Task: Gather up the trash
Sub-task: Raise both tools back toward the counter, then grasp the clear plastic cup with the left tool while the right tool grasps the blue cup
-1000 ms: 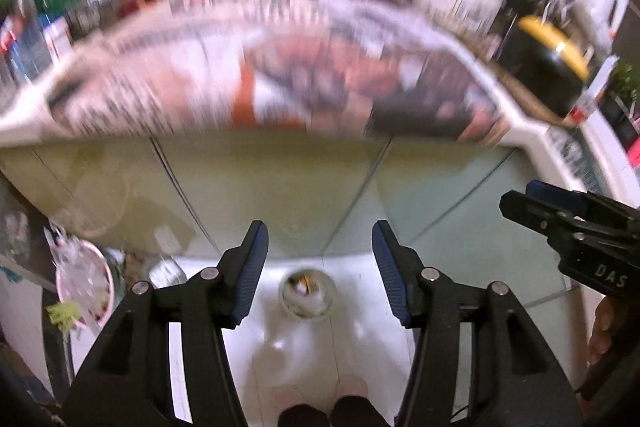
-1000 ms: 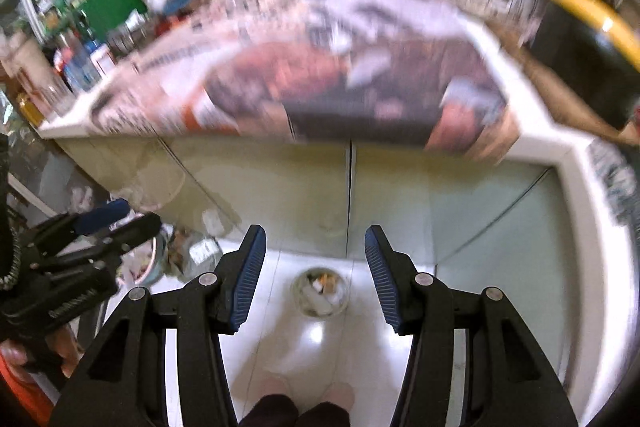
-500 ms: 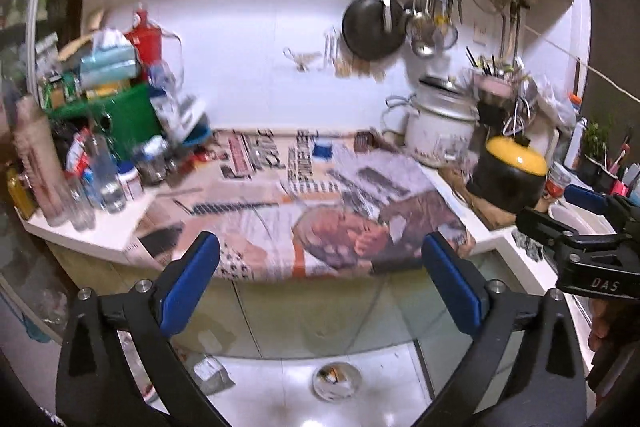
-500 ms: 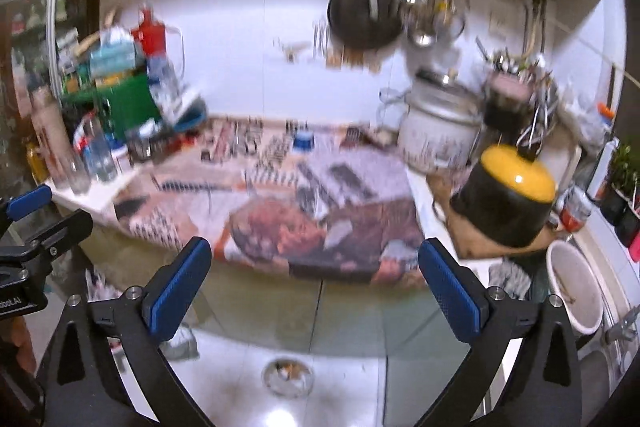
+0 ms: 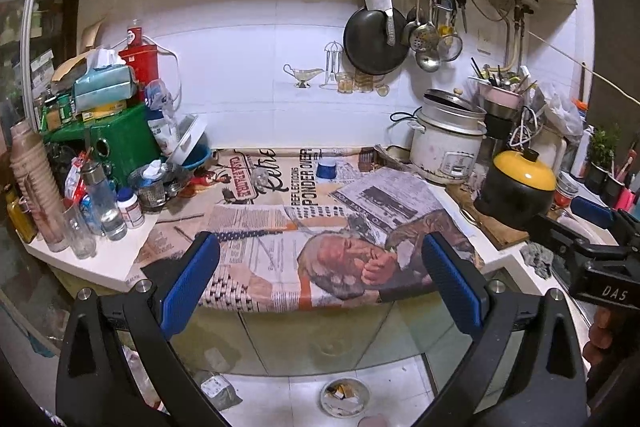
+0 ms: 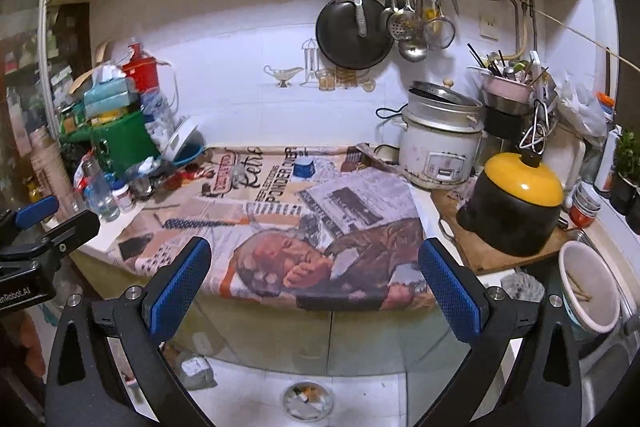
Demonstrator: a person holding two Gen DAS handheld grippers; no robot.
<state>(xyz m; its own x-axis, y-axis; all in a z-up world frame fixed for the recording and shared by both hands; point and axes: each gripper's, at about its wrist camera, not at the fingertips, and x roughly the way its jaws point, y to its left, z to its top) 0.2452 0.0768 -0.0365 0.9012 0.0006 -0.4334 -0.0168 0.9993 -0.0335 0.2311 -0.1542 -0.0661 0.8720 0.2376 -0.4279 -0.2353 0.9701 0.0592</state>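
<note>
Trash bowl [image 5: 345, 397] below tool [image 5: 320, 281] (floor)

My counter's spread of printed newspaper sheets [image 5: 320, 219] lies ahead. A round steel bowl of scraps [image 5: 344, 397] sits on the floor below it. The white rice cooker [image 6: 438, 147] stands at its back right, the black yellow-lidded pot [image 6: 512, 211] before that, clear plastic bottles [image 5: 100, 203] on its left.

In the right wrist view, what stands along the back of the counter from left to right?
Green box → red jug → blue cup → white rice cooker → black pot with yellow lid → white bowl.
</note>
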